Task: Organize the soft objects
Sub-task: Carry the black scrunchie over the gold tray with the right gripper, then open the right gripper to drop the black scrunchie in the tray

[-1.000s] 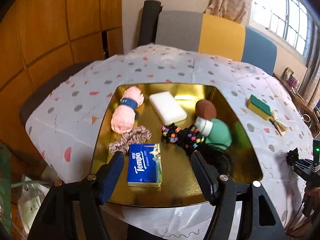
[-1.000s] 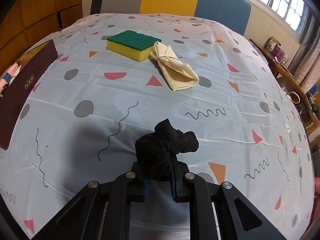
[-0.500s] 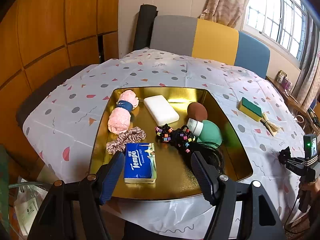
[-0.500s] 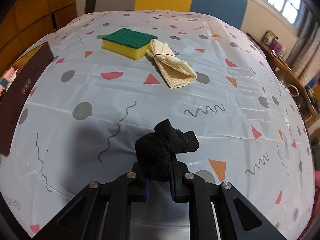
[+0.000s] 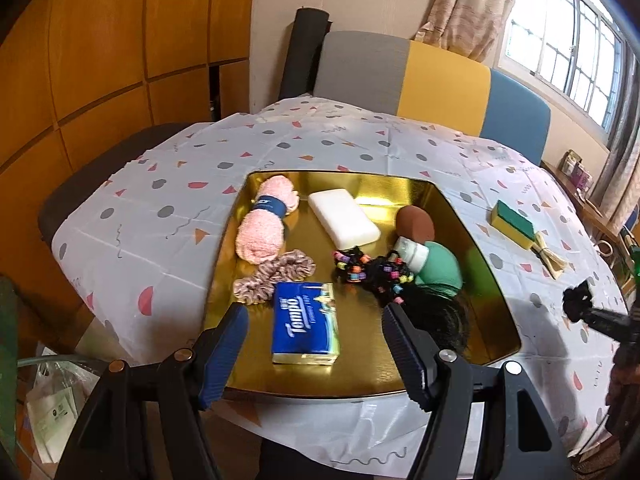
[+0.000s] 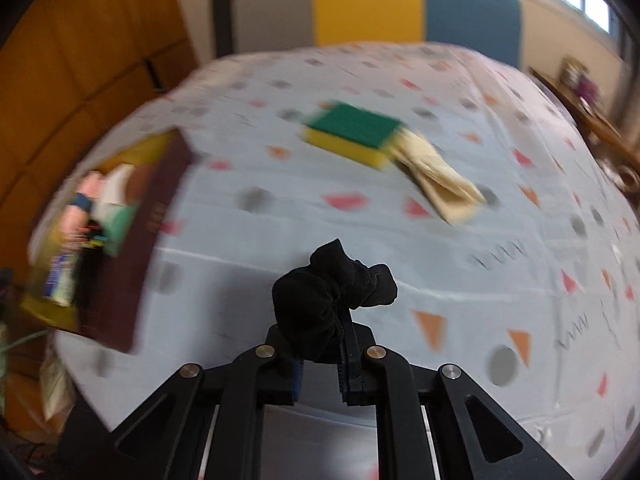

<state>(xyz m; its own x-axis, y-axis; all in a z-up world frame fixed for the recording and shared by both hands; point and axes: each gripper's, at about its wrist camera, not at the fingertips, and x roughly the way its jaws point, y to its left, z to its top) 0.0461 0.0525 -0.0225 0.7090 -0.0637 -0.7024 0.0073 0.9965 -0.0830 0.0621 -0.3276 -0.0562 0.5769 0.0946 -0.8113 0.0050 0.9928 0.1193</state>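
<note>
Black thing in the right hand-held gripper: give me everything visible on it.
The black fabric bundle is a soft, matte, crumpled cloth, bunched like a scrunchie or balled sock. The right hand-held gripper is shut on its lower part; the rest bulges above the fingertips. It hangs above the patterned tablecloth, touching nothing else.

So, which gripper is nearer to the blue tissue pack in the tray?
Left. The left gripper hangs open right over the tissue pack. The right gripper, holding a black cloth, is beyond the tray's far side.
</note>
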